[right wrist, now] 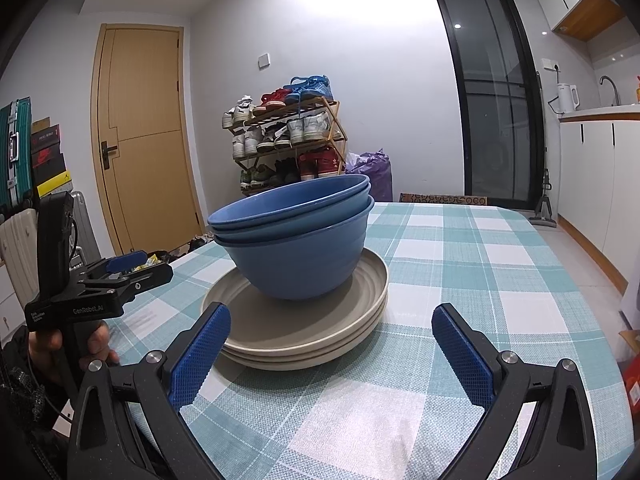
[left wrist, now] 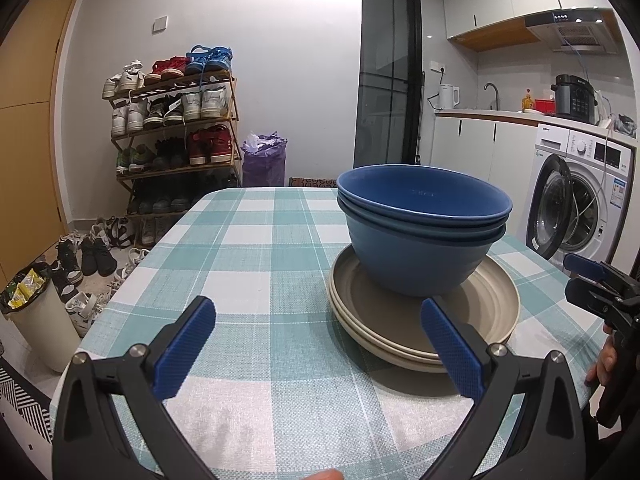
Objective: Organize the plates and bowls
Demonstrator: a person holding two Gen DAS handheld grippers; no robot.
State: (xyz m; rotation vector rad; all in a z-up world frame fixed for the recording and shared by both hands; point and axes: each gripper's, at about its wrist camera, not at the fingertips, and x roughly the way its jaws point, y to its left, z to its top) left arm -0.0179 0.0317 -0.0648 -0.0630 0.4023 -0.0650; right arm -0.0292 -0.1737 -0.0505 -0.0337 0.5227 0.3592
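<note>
Nested blue bowls (left wrist: 420, 232) stand on a stack of beige plates (left wrist: 492, 308) on the checked table (left wrist: 248, 264). My left gripper (left wrist: 318, 312) is open and empty, just left of and in front of the stack. The same bowls (right wrist: 296, 240) and plates (right wrist: 304, 332) show in the right wrist view. My right gripper (right wrist: 330, 320) is open and empty, in front and right of the stack. The right gripper also shows at the right edge of the left wrist view (left wrist: 600, 284). The left gripper also shows at the left of the right wrist view (right wrist: 120, 272).
A shoe rack (left wrist: 176, 128) and a purple bag (left wrist: 264, 160) stand by the far wall. A bin (left wrist: 40, 312) stands left of the table. A washing machine (left wrist: 580, 196) and a kitchen counter (left wrist: 500, 114) stand on the right. A door (right wrist: 144, 132) is far left.
</note>
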